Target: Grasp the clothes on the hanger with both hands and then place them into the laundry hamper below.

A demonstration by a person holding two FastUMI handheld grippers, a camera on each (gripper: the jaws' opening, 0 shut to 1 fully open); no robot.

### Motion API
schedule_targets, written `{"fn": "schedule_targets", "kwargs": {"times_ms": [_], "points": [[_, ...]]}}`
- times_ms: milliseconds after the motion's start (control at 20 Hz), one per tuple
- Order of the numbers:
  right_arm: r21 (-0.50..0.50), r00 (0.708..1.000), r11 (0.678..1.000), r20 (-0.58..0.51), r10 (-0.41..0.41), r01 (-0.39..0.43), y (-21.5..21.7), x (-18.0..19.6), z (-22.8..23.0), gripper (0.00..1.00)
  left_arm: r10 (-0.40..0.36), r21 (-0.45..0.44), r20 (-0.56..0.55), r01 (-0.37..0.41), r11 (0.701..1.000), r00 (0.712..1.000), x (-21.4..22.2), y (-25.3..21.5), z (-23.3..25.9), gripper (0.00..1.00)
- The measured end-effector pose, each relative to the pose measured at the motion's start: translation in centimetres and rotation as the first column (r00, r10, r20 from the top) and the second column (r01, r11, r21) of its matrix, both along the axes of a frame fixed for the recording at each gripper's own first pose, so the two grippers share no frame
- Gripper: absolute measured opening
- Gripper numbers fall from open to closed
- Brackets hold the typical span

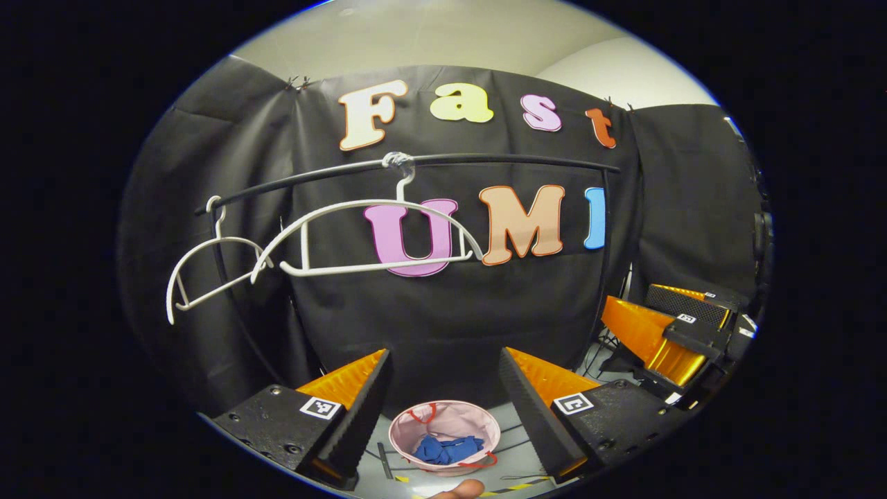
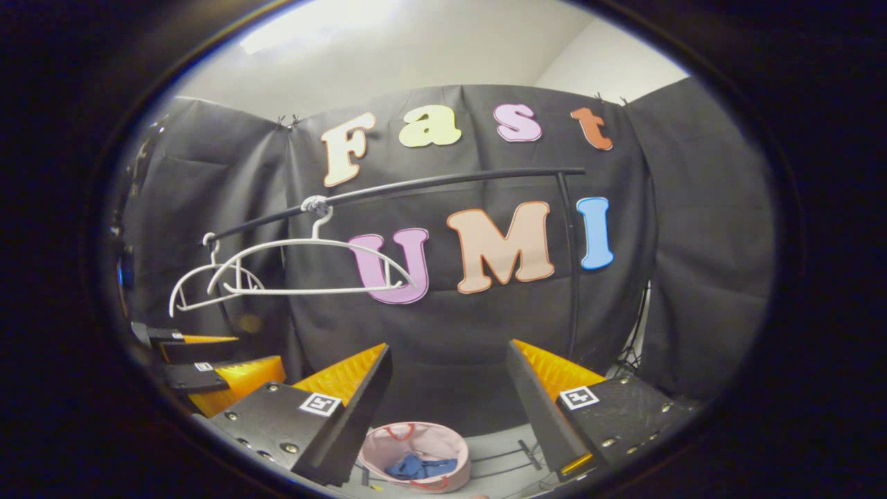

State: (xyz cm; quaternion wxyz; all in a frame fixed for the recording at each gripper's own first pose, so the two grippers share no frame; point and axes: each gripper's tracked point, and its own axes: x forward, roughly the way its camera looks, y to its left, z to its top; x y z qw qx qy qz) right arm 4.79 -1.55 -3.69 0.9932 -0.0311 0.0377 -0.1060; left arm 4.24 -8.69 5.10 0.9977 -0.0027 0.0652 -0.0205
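- Hanging above and ahead of the left gripper [image 1: 443, 402], two bare white hangers [image 1: 374, 235] sit on a black rail [image 1: 485, 161].
- Between and below its spread, empty fingers, the pink hamper [image 1: 444, 438] holds the blue clothes [image 1: 447, 449].
- The right gripper [image 2: 447, 409], also spread and empty, looks forward over the same hamper [image 2: 416, 454]; it sits to the left one's right.

Both views facing rail [image 1: 416, 163], hamper [image 1: 443, 436] below
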Motion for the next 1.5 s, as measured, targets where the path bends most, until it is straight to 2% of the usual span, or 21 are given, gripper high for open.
{"fn": "schedule_targets", "kwargs": {"times_ms": [200, 300, 350, 550, 600, 650, 700, 850, 900, 950, 1100, 1300, 1350, 1400, 1450, 1500], "points": [[-0.017, 0.999, 0.999, 0.024, -0.027, 0.028, -1.4, -0.6, 0.4, 0.99, -0.017, 0.012, 0.027, 0.017, 1.000, 0.999, 0.8, -0.4, 0.5, 0.99], [-0.024, 0.999, 0.999, 0.014, -0.042, 0.042, -2.0, -0.6, -0.3, 0.99, -0.023, 0.036, 0.035, 0.022, 0.999, 0.999, 1.3, -0.2, 0.6, 0.95], [-0.020, 0.999, 0.999, 0.011, -0.046, 0.046, -2.1, -0.6, -0.5, 0.99, -0.020, 0.046, 0.036, 0.018, 0.999, 0.999, 1.4, 0.3, 0.4, 0.99], [-0.025, 0.998, 0.998, 0.003, -0.059, 0.059, -2.8, -0.5, -1.3, 0.99, -0.014, 0.039, 0.060, 0.012, 0.999, 0.998, 1.7, 1.0, 0.6, 0.99], [-0.028, 0.999, 0.998, -0.003, -0.053, 0.053, -2.7, -0.5, -1.6, 0.99, -0.007, 0.036, 0.063, 0.005, 0.999, 0.998, 1.7, 1.3, 0.7, 0.99], [-0.035, 0.999, 0.998, -0.002, -0.049, 0.049, -2.6, -0.4, -1.6, 0.94, -0.001, 0.027, 0.068, -0.001, 1.000, 0.998, 1.9, 1.5, 0.6, 0.95], [-0.040, 0.999, 0.998, -0.001, -0.053, 0.053, -2.9, -0.3, -1.6, 0.99, 0.001, 0.018, 0.065, -0.002, 1.000, 0.998, 2.0, 1.6, 0.4, 0.95], [-0.007, 0.998, 0.998, 0.008, -0.055, 0.055, -2.7, -0.3, -1.3, 0.99, -0.009, 0.019, 0.062, 0.007, 1.000, 0.998, 2.5, 1.6, 0.0, 0.99], [0.000, 0.999, 0.999, 0.012, -0.051, 0.051, -2.6, -0.3, -1.1, 1.00, -0.007, 0.017, 0.060, 0.006, 1.000, 0.998, 2.7, 1.7, -0.2, 0.95], [-0.001, 0.999, 0.999, 0.012, -0.047, 0.047, -2.5, -0.2, -1.0, 0.99, -0.008, 0.012, 0.059, 0.007, 1.000, 0.998, 2.8, 1.7, -0.2, 0.99], [-0.014, 0.998, 0.998, 0.003, -0.057, 0.057, -3.2, -0.5, -1.1, 0.99, -0.005, 0.015, 0.065, 0.004, 1.000, 0.998, 3.0, 1.4, -0.1, 0.99], [-0.005, 0.998, 0.998, 0.015, -0.060, 0.061, -3.6, -0.9, -0.9, 0.99, -0.011, 0.005, 0.070, 0.011, 1.000, 0.998, 3.0, 0.9, 0.0, 0.99], [-0.002, 0.998, 0.998, 0.023, -0.058, 0.058, -3.6, -1.0, -0.6, 0.99, -0.012, -0.002, 0.070, 0.012, 1.000, 0.997, 2.9, 0.7, 0.1, 0.96], [0.001, 0.998, 0.999, 0.029, -0.053, 0.053, -3.5, -1.1, -0.5, 0.94, -0.016, -0.004, 0.071, 0.016, 1.000, 0.997, 2.9, 0.7, 0.2, 0.99], [0.002, 0.998, 0.999, 0.036, -0.045, 0.045, -3.4, -1.2, -0.2, 0.99, -0.016, -0.001, 0.077, 0.016, 1.000, 0.997, 2.8, 0.6, 0.5, 0.99], [0.003, 0.998, 0.999, 0.041, -0.039, 0.039, -3.4, -1.2, 0.0, 0.99, -0.011, 0.000, 0.086, 0.011, 1.000, 0.996, 2.8, 0.8, 0.7, 0.99]]}}
